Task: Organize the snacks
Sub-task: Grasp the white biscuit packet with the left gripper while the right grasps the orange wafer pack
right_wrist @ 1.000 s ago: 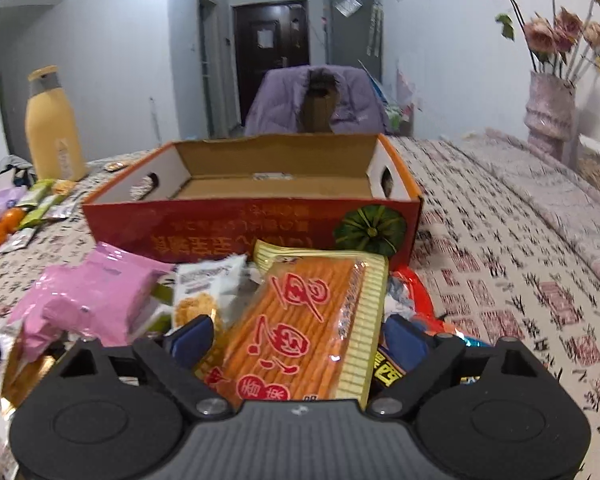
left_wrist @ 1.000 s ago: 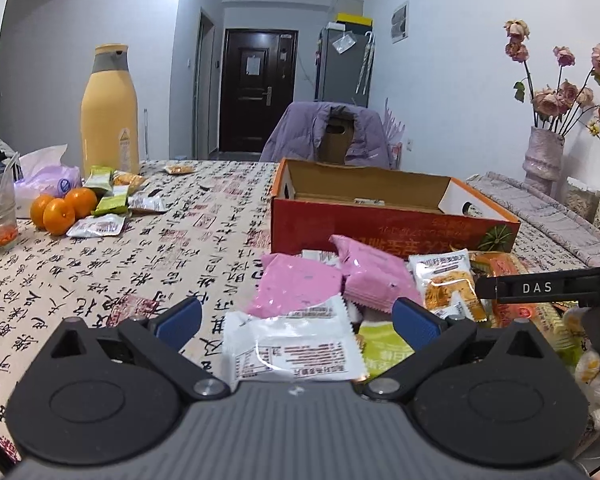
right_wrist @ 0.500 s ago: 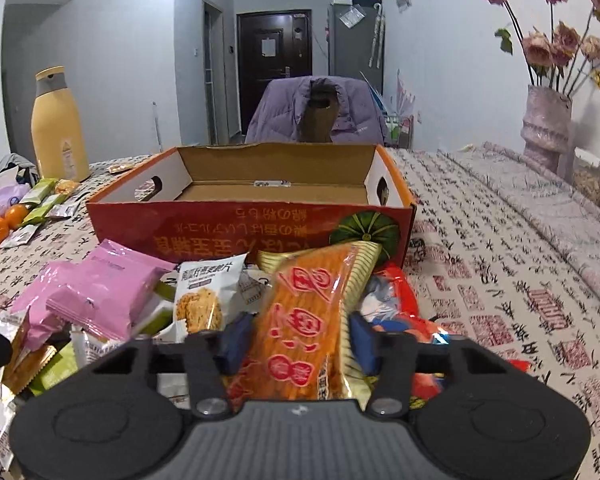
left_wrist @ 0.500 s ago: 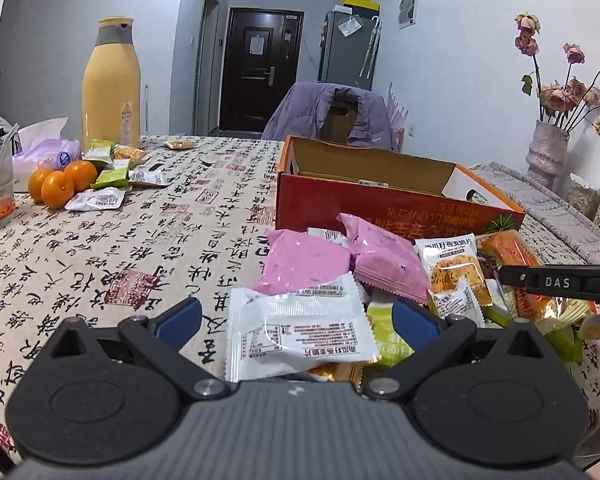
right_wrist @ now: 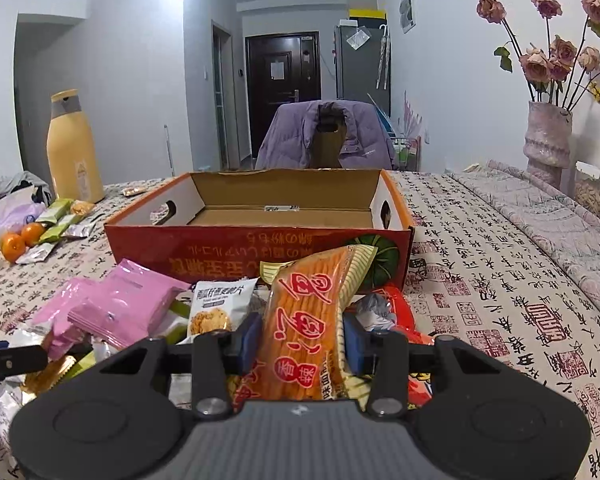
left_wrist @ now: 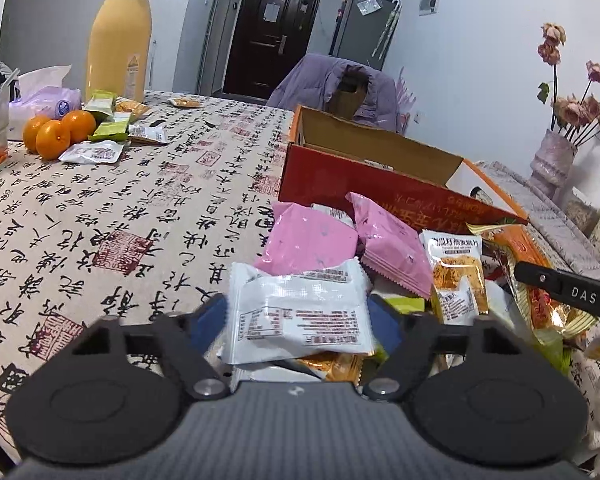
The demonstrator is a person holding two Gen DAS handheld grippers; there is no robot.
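"DAS" in white capitals on black bar of right tool, seen from left wrist view. Large red Chinese characters on orange snack packet; more in red roundels low on it, too distorted to spell out. Black calligraphy and red seal stamps all over worktop cloth. Gold Chinese lettering, upside down, on red front wall of cardboard box. Small print on white packet: illegible.

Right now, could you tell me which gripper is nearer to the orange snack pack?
Right. The right gripper is clamped on the orange snack pack. The left gripper sits further left in the pile, its jaws around a white packet.
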